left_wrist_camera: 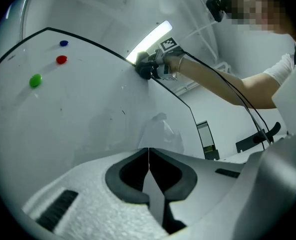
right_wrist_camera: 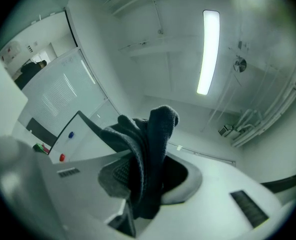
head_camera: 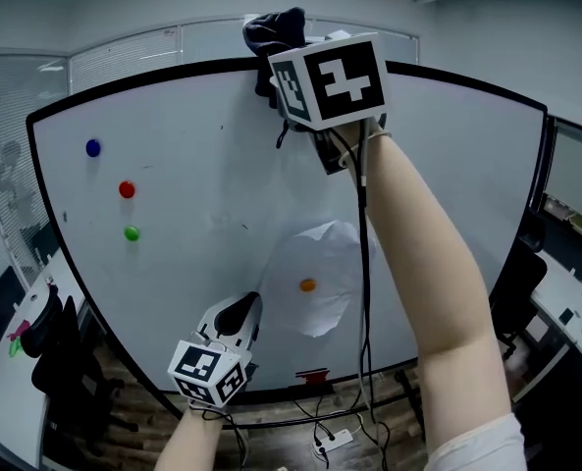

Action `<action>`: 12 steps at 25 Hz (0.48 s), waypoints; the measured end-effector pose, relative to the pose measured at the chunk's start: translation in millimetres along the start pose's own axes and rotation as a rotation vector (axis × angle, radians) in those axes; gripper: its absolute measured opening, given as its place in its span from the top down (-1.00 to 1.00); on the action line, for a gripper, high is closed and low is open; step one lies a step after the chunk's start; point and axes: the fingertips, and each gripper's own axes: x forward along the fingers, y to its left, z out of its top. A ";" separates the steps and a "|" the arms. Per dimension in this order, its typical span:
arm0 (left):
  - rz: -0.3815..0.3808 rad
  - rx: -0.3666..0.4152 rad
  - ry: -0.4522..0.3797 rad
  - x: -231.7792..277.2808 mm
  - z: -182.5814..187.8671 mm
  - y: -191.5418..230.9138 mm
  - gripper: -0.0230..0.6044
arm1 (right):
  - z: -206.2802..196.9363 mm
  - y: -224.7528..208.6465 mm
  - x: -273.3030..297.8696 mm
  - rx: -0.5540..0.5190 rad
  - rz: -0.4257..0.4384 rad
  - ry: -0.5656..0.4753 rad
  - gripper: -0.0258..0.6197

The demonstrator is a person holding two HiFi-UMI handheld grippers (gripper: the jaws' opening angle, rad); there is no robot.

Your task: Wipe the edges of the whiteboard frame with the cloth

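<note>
A large whiteboard (head_camera: 202,214) with a black frame (head_camera: 153,77) fills the head view. My right gripper (head_camera: 279,67) is raised to the top edge of the frame, shut on a dark cloth (head_camera: 274,33) that bunches over that edge. In the right gripper view the cloth (right_wrist_camera: 143,154) hangs between the jaws of the right gripper (right_wrist_camera: 144,184). My left gripper (head_camera: 238,314) is low, near the board's bottom edge, shut with nothing in it; in its own view the left gripper (left_wrist_camera: 148,171) shows its pads pressed together, and the right gripper with the cloth (left_wrist_camera: 144,69) shows far off.
Blue (head_camera: 93,148), red (head_camera: 127,189), green (head_camera: 132,233) and orange (head_camera: 308,285) magnets sit on the board. A red eraser (head_camera: 312,375) lies at the bottom frame. Cables and a power strip (head_camera: 332,442) lie on the floor. Desks and chairs (head_camera: 45,361) flank both sides.
</note>
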 end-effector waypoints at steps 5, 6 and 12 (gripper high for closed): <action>-0.084 -0.016 0.013 9.9 -6.9 -14.9 0.86 | -7.0 -8.7 -4.6 0.001 -0.005 0.007 0.62; -0.105 -0.025 0.009 13.3 -7.6 -20.2 0.86 | -8.9 -12.0 -6.4 -0.003 -0.008 0.010 0.62; -0.161 -0.035 0.014 27.8 -9.3 -41.4 0.86 | -13.8 -32.9 -16.1 0.020 -0.024 0.023 0.62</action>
